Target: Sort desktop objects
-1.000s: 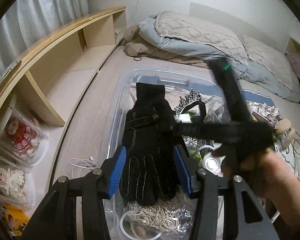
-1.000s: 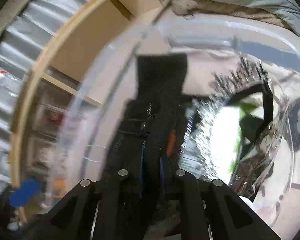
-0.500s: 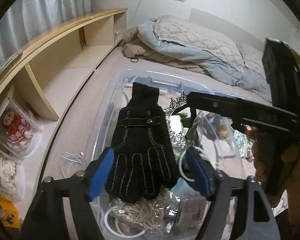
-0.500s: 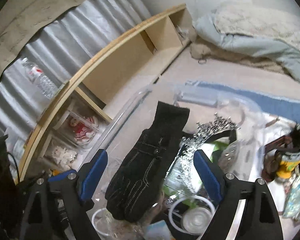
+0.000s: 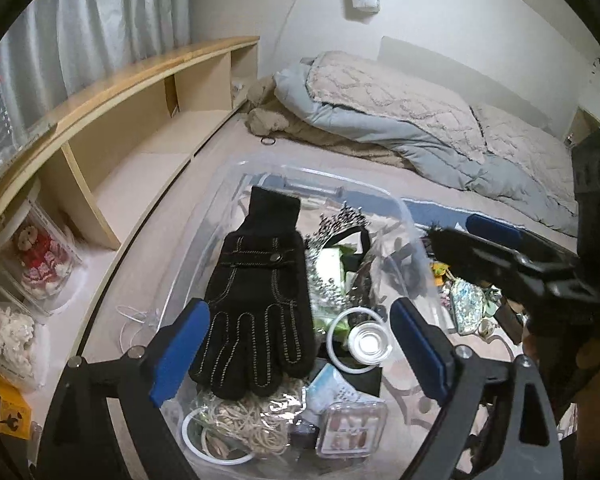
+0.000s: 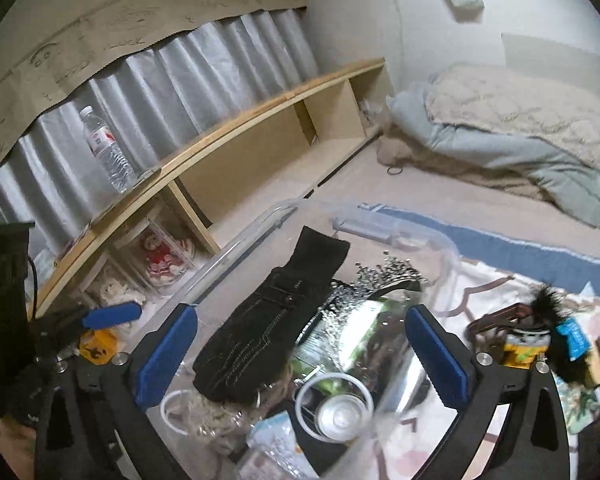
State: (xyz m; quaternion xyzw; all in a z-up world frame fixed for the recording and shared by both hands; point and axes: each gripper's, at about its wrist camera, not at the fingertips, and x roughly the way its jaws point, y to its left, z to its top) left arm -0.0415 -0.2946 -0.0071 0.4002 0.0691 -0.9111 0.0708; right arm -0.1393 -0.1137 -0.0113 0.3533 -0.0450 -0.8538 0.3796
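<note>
A black glove (image 5: 260,300) with pale stitching lies flat on the jumble inside a clear plastic bin (image 5: 340,184). My left gripper (image 5: 298,320) hovers over the bin's near end, its jaws still opening. The glove's finger ends show between its blue pads without touching them. In the right wrist view my right gripper (image 6: 300,320) hangs higher above the glove (image 6: 268,320) and bin (image 6: 400,236), jaws also opening, nothing between them. The right gripper (image 5: 520,256) also shows at the right edge of the left wrist view.
In the bin lie a silver tiara (image 5: 340,220), a round clear lid (image 5: 364,340), a bundle of rubber bands (image 5: 244,424) and a small clear case (image 5: 352,424). A wooden shelf (image 5: 140,120) runs along the left, bedding (image 5: 420,128) behind, loose trinkets (image 6: 540,340) on the rug.
The right gripper let go of the glove, opened wide and pulled back and up. The left gripper's pads spread away from the glove's fingers. The glove now lies flat in the bin.
</note>
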